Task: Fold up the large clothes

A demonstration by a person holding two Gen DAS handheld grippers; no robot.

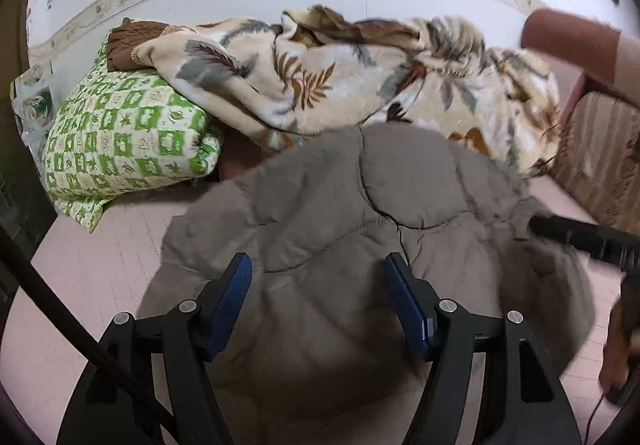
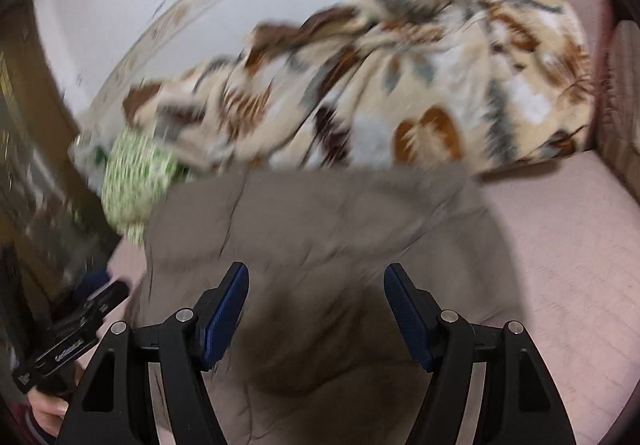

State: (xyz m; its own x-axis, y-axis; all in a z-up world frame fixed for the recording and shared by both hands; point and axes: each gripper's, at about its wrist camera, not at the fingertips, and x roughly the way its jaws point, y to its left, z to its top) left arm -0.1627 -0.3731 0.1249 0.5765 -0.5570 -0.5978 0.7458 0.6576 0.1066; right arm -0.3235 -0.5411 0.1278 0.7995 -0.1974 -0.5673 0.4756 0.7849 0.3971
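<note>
A large grey-brown quilted jacket (image 1: 340,205) lies spread and rumpled on the pink bed sheet (image 1: 100,265). My left gripper (image 1: 318,265) hovers over its near part, open, with nothing between the blue pads (image 1: 232,297). In the blurred right wrist view the same jacket (image 2: 320,225) fills the middle. My right gripper (image 2: 317,271) is open just above it, and its pads (image 2: 408,317) stand clear of the cloth. Neither gripper holds any fabric.
A floral fleece blanket (image 1: 320,77) is heaped behind the jacket against the white wall. A green checked pillow (image 1: 120,141) lies at the left and a striped cushion (image 1: 600,165) at the right. A person's forearm (image 1: 572,41) reaches in at the upper right.
</note>
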